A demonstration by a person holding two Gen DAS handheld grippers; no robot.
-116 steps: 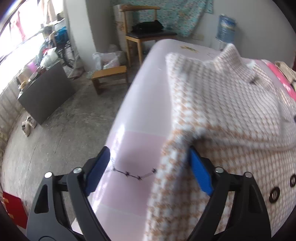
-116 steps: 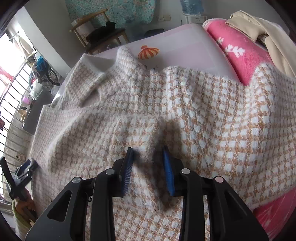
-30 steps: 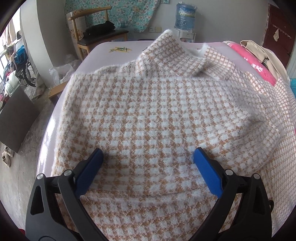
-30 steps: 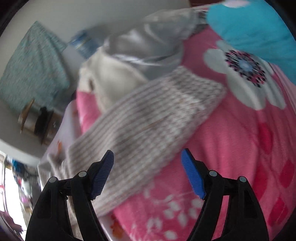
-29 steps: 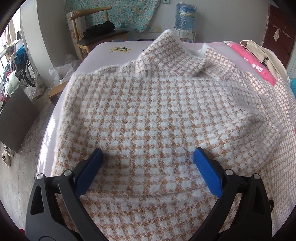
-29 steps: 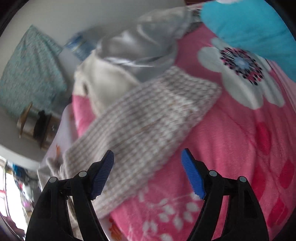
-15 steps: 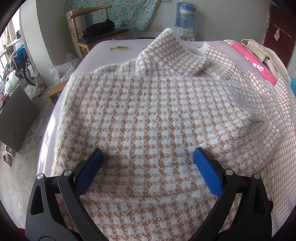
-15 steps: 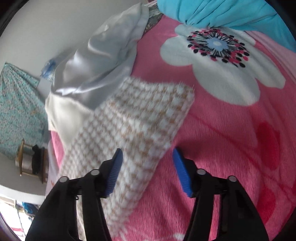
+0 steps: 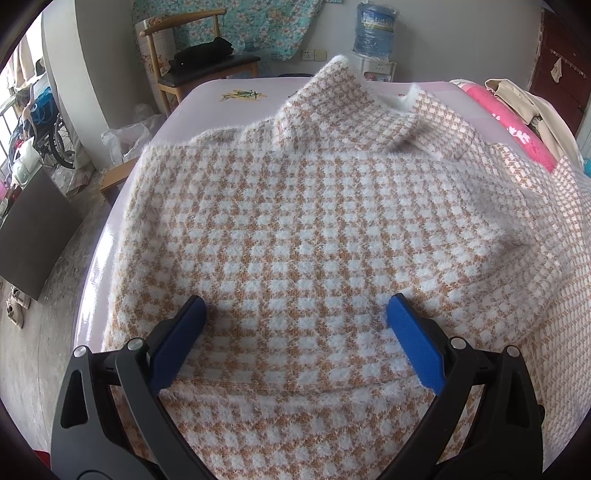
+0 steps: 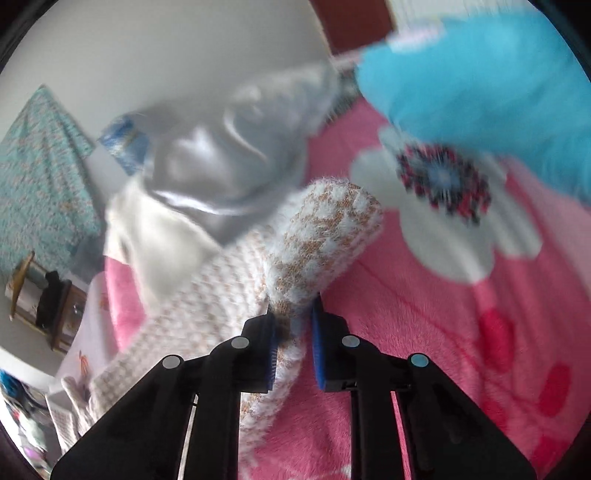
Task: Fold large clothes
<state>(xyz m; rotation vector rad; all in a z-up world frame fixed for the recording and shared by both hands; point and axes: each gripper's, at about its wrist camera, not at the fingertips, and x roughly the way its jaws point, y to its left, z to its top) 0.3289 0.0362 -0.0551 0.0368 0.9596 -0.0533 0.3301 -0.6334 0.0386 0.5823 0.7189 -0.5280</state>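
A fuzzy orange-and-white checked sweater [image 9: 314, 221] lies spread on the pale pink bed [image 9: 207, 99], collar at the far end. My left gripper [image 9: 295, 325] rests on its body, jaws open wide, blue pads pressing down on the knit. In the right wrist view the sweater's sleeve [image 10: 317, 236] stretches over a pink flowered blanket [image 10: 461, 332]. My right gripper [image 10: 293, 325] is closing on the sleeve near its cuff; the knit is pinched between the blue pads and the cuff end bulges up beyond them.
A grey satin garment [image 10: 229, 162] and a blue plush cloth [image 10: 491, 81] lie on the blanket beyond the sleeve. A wooden chair [image 9: 199, 62] and a water jug [image 9: 373, 26] stand past the bed. The floor [image 9: 44, 317] drops off left of the bed.
The right gripper's jaws have come together on the sleeve and lifted its cuff end off the blanket. The left gripper has stayed put, open on the sweater.
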